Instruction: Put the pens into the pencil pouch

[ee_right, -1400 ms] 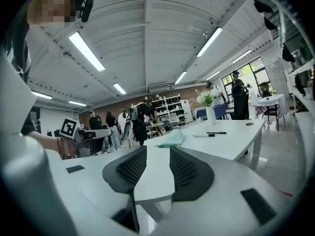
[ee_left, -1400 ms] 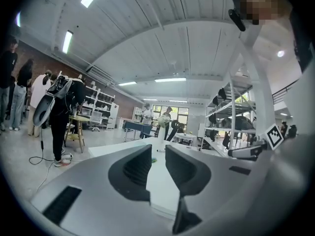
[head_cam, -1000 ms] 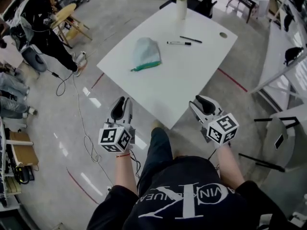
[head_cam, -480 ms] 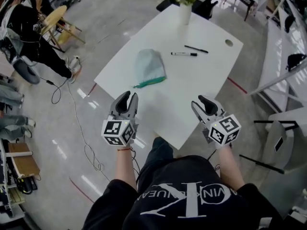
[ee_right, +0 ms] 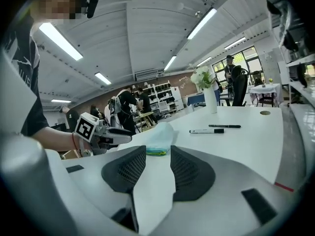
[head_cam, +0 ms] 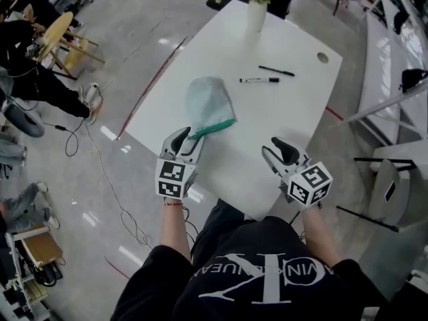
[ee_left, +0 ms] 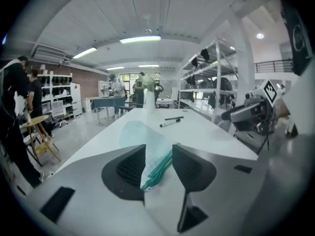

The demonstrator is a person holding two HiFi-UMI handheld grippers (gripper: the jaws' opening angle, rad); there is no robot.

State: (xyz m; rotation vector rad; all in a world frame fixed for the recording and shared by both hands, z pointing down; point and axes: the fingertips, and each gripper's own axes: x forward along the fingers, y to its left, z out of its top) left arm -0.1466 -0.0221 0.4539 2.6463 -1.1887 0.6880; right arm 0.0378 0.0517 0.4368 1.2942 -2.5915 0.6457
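A pale green pencil pouch [head_cam: 206, 102] lies on the white table [head_cam: 294, 116], its green zip edge [head_cam: 214, 128] toward me. A white marker [head_cam: 259, 80] and a black pen [head_cam: 276, 71] lie beyond it. My left gripper [head_cam: 189, 141] is at the pouch's near zip corner. Its jaws have just been opening, and the zip edge [ee_left: 160, 167] shows in the gap with the pads off it. My right gripper [head_cam: 279, 151] hovers open and empty over the table's near edge, right of the pouch [ee_right: 160, 135]. Both pens [ee_right: 206, 131] lie ahead of it.
A white vase of flowers [head_cam: 256, 12] stands at the table's far edge, with a round cable hole [head_cam: 323, 57] at the far right. On the floor to the left are people, a wooden stool [head_cam: 57, 35] and cables [head_cam: 100, 172]. More tables stand at the right.
Both grippers moved forward over the table. The left one came down to the pouch's zip corner and its jaws spread wider. The right one kept its opening.
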